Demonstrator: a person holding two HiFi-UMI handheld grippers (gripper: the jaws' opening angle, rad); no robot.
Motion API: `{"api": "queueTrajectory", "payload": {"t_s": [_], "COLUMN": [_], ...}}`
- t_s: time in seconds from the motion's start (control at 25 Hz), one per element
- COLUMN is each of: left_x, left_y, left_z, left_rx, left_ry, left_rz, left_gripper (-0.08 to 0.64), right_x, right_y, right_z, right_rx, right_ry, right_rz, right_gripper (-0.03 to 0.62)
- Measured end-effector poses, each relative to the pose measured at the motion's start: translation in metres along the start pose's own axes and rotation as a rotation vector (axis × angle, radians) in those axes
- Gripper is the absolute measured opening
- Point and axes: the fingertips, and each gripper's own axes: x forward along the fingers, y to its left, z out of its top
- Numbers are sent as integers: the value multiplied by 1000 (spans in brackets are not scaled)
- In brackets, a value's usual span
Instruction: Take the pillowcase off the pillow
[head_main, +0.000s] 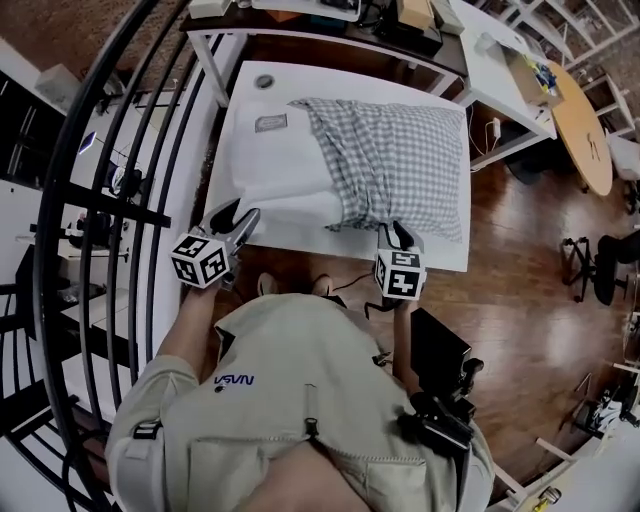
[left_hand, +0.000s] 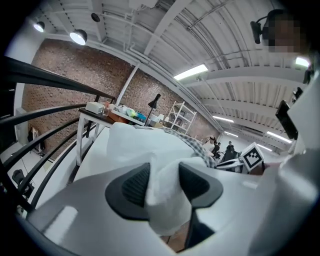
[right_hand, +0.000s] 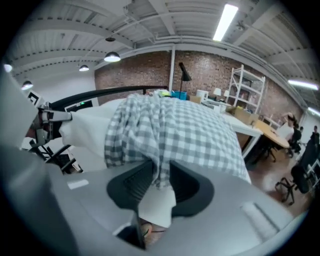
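**Pillowcase Partly Over Pillow, Both Grippers at Near Edge**

Wooden floor: beneath and to the right of the work area in the head view.

Curved black railing: along the left side, just beside the table.

White table: directly ahead of the person, carrying every item listed below.

Pillow: white, lying flat on the table. Left part bare, right part inside the case.

Pillowcase: grey-and-white check, gathered into folds at its left edge. Spread over the right part of the pillow, close to the right edge of the table, with its near hem at the right gripper.

Left gripper: at the near left corner of the bare pillow. Jaws parted. Bunched corner of white pillow fabric lying between the pads, not clamped.

Right gripper: at the near hem of the pillowcase, well apart from the left gripper. Jaws parted. Narrow fold of checked cloth hanging between the pads, with a white corner showing below the fold. Cloth loose, not clamped.

Small grey card: flat on the table beyond the bare end of the pillow, just beside the far left corner of the case.

Round grey disc: near the far left corner of the table, beyond the card.
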Motion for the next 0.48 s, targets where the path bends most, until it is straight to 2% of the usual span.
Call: {"api": "queueTrajectory", "payload": {"t_s": [0.12,0.28,0.4,0.48], "left_x": [-10,-16,-2,15], "left_y": [-12,-26,-34,-36], "left_z": [12,45,72,90], "left_rx": [1,21,81,146], "left_ry": [-13,-87,-120,-128], "left_rz": [7,46,75,89], "left_gripper": [188,172,185,219], "right_x": [-17,-31,-26,-19], "right_y": [8,9,7,8], "right_z": [28,72,98,113], "right_rx": [-1,-12,-40,-67], "right_ry": [-86,-213,-268,-287], "right_rz": [68,139,182,202], "right_gripper": [107,107,107,107]}}
